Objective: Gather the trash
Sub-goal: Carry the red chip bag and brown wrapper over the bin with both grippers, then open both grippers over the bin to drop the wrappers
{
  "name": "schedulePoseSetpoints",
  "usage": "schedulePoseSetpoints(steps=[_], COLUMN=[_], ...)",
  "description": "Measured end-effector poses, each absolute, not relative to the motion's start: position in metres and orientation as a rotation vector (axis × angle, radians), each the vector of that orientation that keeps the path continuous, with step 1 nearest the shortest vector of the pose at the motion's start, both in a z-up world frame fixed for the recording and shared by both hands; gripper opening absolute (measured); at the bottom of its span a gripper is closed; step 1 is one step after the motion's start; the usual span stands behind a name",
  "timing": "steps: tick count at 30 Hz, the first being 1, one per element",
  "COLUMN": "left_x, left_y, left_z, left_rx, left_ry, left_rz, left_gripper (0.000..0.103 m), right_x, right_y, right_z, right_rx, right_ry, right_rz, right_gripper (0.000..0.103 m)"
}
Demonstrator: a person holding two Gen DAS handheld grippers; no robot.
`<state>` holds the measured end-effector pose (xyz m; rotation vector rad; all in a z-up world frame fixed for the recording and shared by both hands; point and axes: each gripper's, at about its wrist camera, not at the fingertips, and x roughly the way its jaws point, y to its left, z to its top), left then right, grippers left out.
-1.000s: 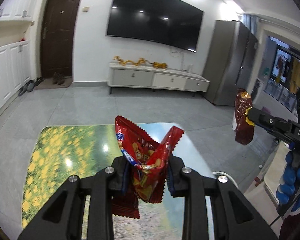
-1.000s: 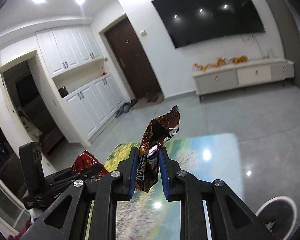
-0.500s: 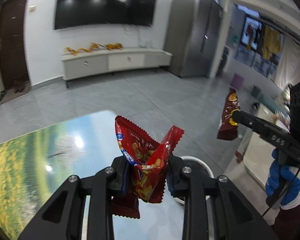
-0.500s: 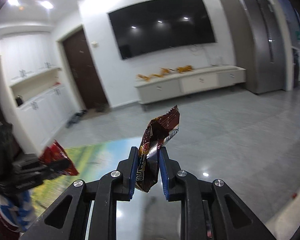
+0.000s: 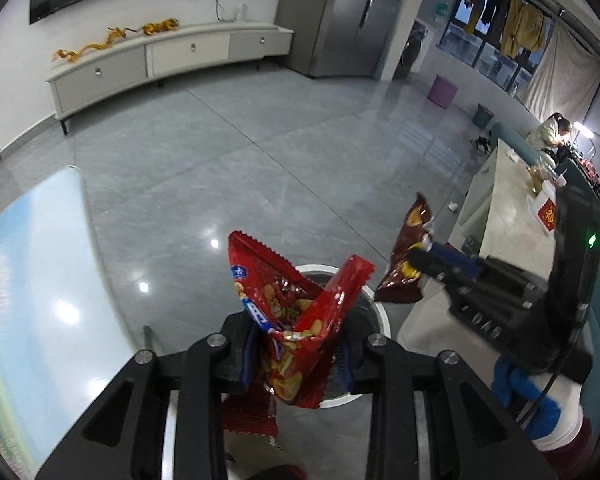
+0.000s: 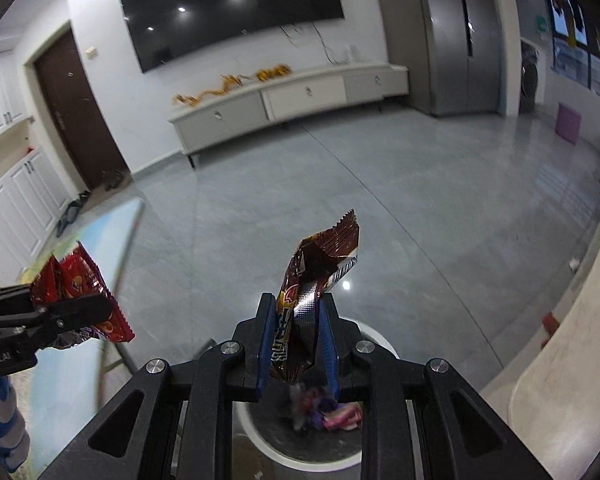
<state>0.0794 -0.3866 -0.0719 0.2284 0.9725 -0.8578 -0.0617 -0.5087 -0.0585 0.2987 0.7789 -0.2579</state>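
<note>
Both tools hung over the white bin [image 6: 374,454] at 6 o'clock, left tool [image 5: 296,360] loosely pinching a light, crinkly red wrapper [image 5: 296,320] mid-body, its grip just easing, right tool [image 6: 296,354] clamping a brown wrapper [image 6: 316,300]

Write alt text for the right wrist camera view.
The right gripper pinches a crumpled dark brown foil snack wrapper above a round white trash bin that holds bright wrappers. At left, the left gripper holds a red snack bag beside a glossy table.
</note>
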Motion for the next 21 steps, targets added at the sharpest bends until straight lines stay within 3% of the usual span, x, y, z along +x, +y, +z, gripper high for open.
schedulePoseSetpoints(steps=[2,7,17,21], left_x=[0.078,0.078,0.080,0.079], left_y=[-0.398,-0.420,-0.427,-0.421], left_z=[-0.080,-0.102,-0.111,-0.107], left_rx=[0.229,0.200,0.162,0.157], left_ry=[0.989,1.037,1.073,1.069], left_rz=[-0.866,-0.876,-0.883,-0.885], left_gripper=[0.036,0.060,0.062,0.062], right_x=[-0.060,-0.059,-0.054,-0.058], right_y=[-0.514,-0.525,-0.538,-0.540], right_z=[-0.070,-0.100,-0.130,-0.134], right_rx=[0.310,0.325,0.360,0.371], right_ry=[0.805,0.863,0.931,0.937], right_rz=[-0.267,-0.286,-0.326,-0.338], right_gripper=[0.021,0.025,0.041,0.042])
